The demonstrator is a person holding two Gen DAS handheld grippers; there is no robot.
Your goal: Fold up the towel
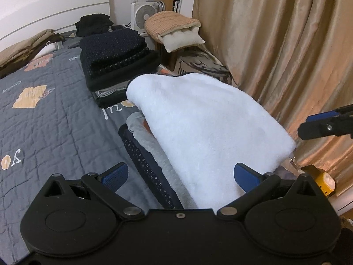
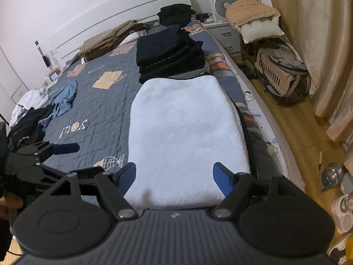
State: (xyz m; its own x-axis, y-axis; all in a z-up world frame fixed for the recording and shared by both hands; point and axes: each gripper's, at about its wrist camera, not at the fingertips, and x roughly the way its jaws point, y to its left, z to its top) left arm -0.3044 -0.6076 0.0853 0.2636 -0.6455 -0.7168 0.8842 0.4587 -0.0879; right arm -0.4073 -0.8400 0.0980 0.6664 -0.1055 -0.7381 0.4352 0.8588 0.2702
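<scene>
White towel [image 2: 185,132] lies folded on the bed [image 2: 99,110]; left gripper [image 1: 179,175] and right gripper [image 2: 174,174] spread, holding nothing. Its raised left fold, seemingly unsupported, may slump open.

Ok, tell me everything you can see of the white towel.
The white towel is fluffy, plush fabric, folded into a thick, rounded rectangle. It lies flat on a dark dotted and grey layer on the quilted bedspread, near the bed's edge. Its far end abuts the stack of dark folded clothes. Both the right gripper and left gripper are open, neither gripping it.
</scene>
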